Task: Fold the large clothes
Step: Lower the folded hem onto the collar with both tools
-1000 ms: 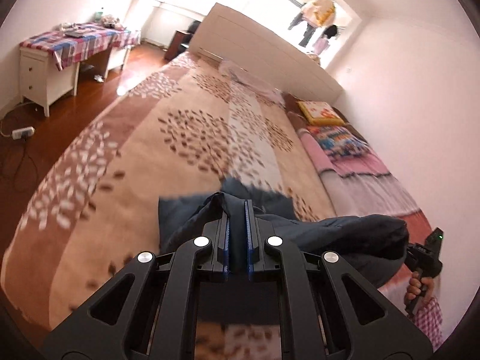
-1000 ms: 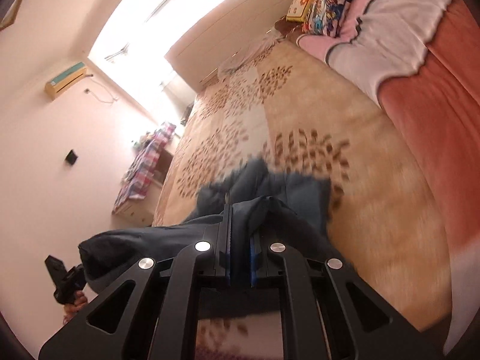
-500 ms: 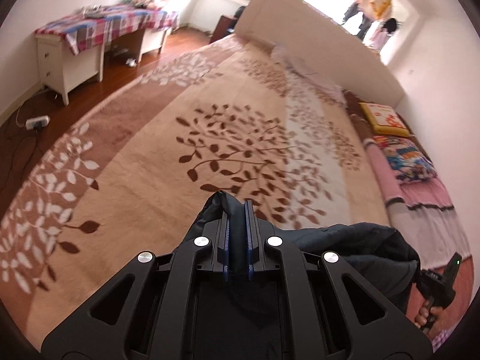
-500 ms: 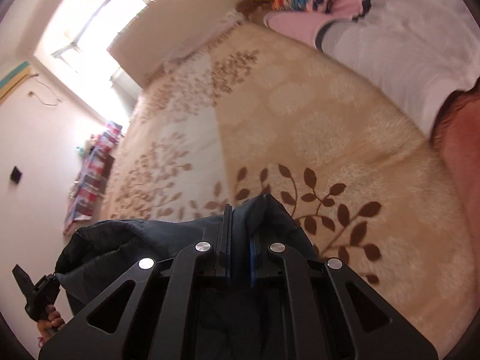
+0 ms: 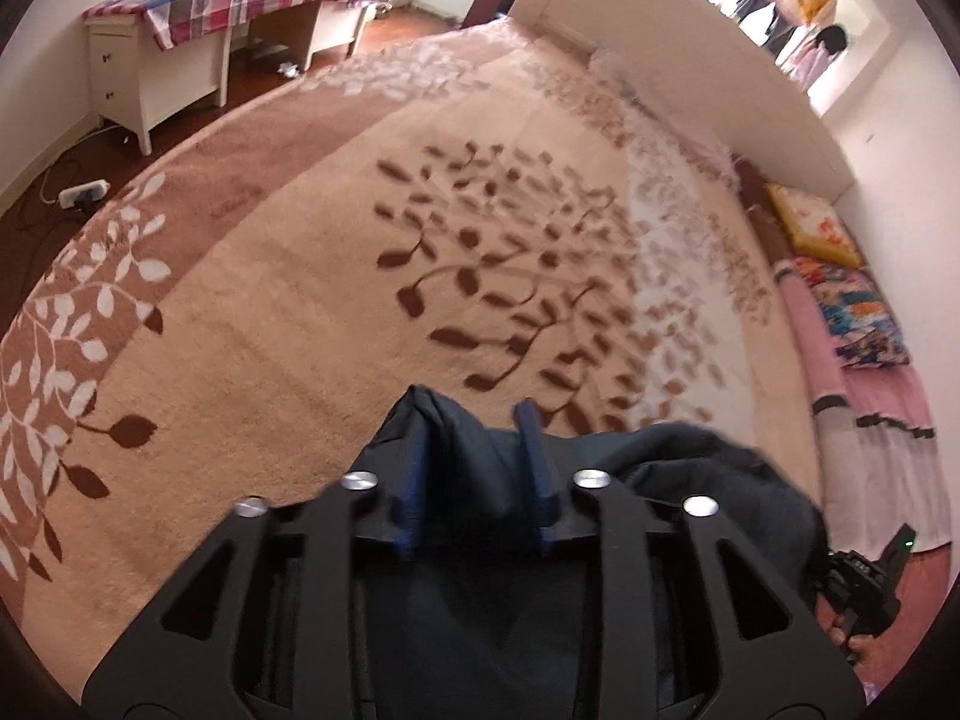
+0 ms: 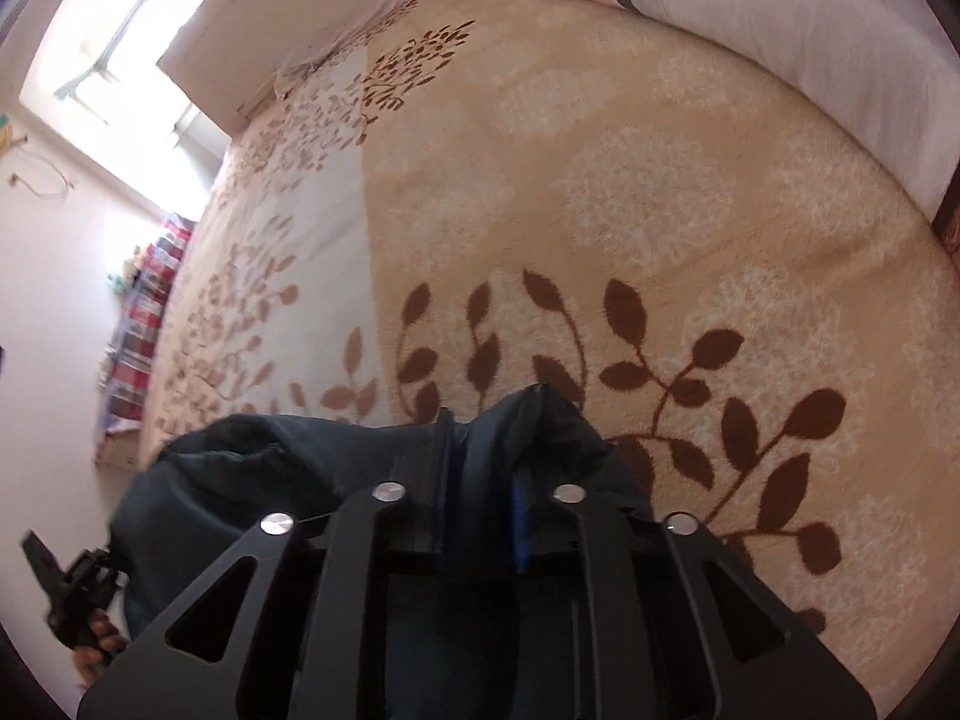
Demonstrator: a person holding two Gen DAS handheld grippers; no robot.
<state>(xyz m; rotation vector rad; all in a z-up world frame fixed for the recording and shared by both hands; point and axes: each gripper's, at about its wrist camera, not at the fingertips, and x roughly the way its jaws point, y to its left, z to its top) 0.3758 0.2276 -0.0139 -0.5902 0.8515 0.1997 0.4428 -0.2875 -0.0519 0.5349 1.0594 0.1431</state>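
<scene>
The large dark navy garment of thick, soft cloth (image 5: 690, 480) lies bunched on the bed, on the beige plush blanket with brown leaf sprays (image 5: 288, 324), and both tools are right down at it. The left gripper (image 5: 474, 450) has its jaws parted, with a ridge of the navy cloth rising between the blue pads (image 5: 531, 432) but not pinched by them. In its own view the right gripper (image 6: 480, 468) looks much the same: jaws parted somewhat narrower, a hump of cloth standing between and beyond them, loose as far as I can judge. The two grippers sit at opposite ends of one edge of the garment, each glimpsed at the margin of the other's view.

I take this for the setting-down part of a fold: the edge has been laid on the blanket and the hold is off. The garment looks puffy and rumpled rather than flat, so the fold is hardly finished. The next move calls for drawing both tools clear without dragging the cloth, then choosing a fresh edge or corners to grip, evenly matched on both sides, so the next fold lands square.
</scene>
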